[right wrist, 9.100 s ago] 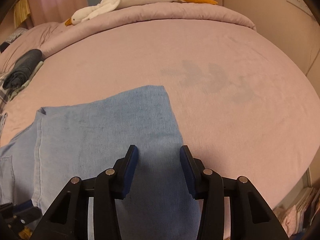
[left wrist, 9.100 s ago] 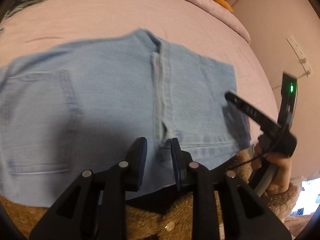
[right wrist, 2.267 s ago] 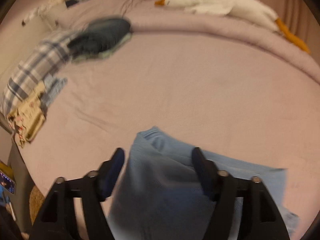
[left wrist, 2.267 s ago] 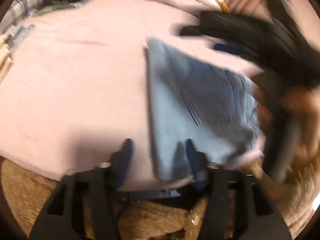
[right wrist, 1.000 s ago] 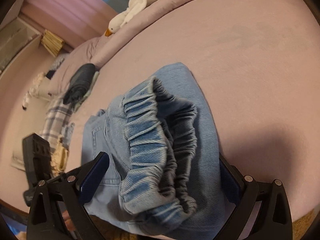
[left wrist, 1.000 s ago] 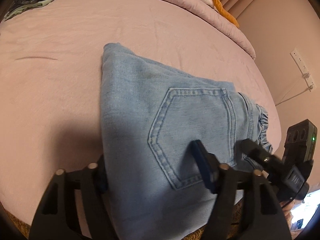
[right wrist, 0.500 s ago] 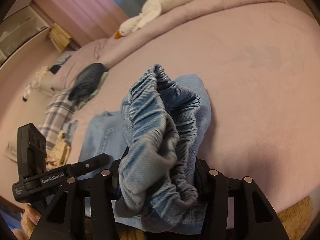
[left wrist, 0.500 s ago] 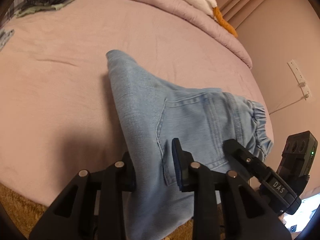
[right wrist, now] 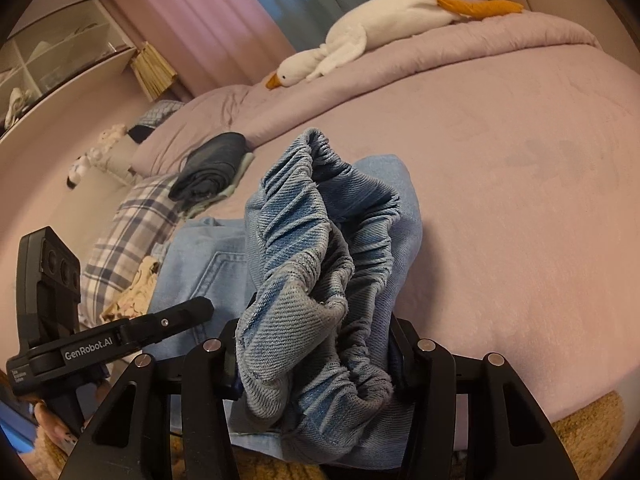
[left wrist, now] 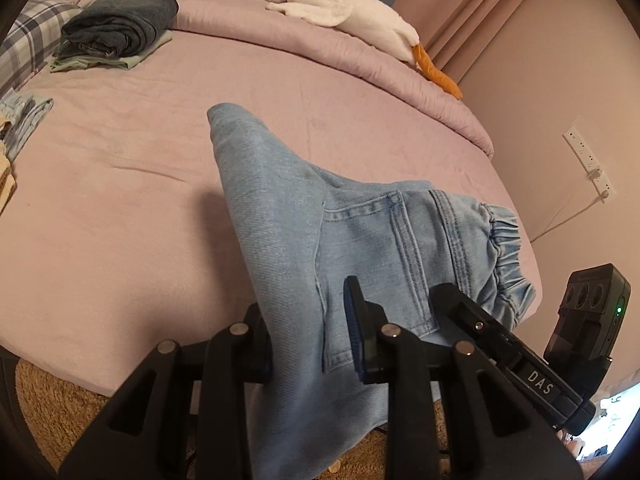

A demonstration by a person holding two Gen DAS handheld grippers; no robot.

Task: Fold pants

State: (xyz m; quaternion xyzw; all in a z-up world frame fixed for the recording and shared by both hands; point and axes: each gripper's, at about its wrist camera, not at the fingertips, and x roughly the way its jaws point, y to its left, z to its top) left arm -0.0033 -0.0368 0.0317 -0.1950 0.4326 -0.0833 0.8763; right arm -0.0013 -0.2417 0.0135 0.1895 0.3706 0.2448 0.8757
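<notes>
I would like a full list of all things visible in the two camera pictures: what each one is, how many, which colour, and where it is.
jeans: one, light blue, folded, near edge of the bed, lifted by both grippers
bed cover: one, pale pink-lilac, under everything
plush goose: one, white with orange beak and feet, far side of the bed
folded dark clothes: one pile, dark blue on pale green, far left of the bed
plaid cloth: one, blue and white, left edge of the bed
wall socket: one, white, on the wall at right
carpet: one, brown, beside the bed
left gripper: one, black, shut on the jeans
right gripper: one, black, shut on the elastic waistband
</notes>
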